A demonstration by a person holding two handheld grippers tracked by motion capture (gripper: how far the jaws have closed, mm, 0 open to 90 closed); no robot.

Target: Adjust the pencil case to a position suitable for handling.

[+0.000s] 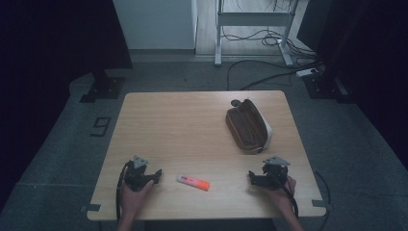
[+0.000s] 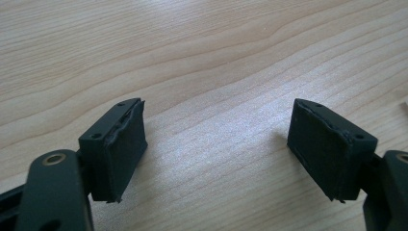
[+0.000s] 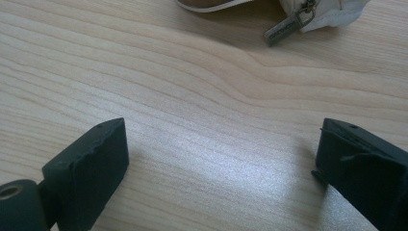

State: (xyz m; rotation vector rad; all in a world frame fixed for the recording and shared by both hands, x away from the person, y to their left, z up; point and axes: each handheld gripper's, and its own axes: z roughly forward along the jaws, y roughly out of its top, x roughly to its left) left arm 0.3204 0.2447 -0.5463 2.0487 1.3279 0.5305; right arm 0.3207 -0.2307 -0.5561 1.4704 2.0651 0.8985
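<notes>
Two hand-held grippers rest near the table's near edge, each held in one of the person's hands. The left gripper sits toward the near left corner with its black jaws spread wide and nothing but bare wood grain between them, as the left gripper view shows. The right gripper sits toward the near right corner, jaws equally wide apart and empty in the right gripper view.

Between them, close to the near edge, lies a short orange-and-white highlighter pen, flat on the light wooden table, nearer the left gripper but touching neither.

Likely the pen is to be picked up and put in the case. To do that well, the nearer gripper should come down across the pen's barrel, jaws straddling its middle, and close squarely so it does not roll or tip.

Toward the far right of the table lies a brown leather pencil case with a white lining, well apart from the pen. Its zip looks undone, the metal zip pull lying on the wood. What is inside it I cannot tell.
</notes>
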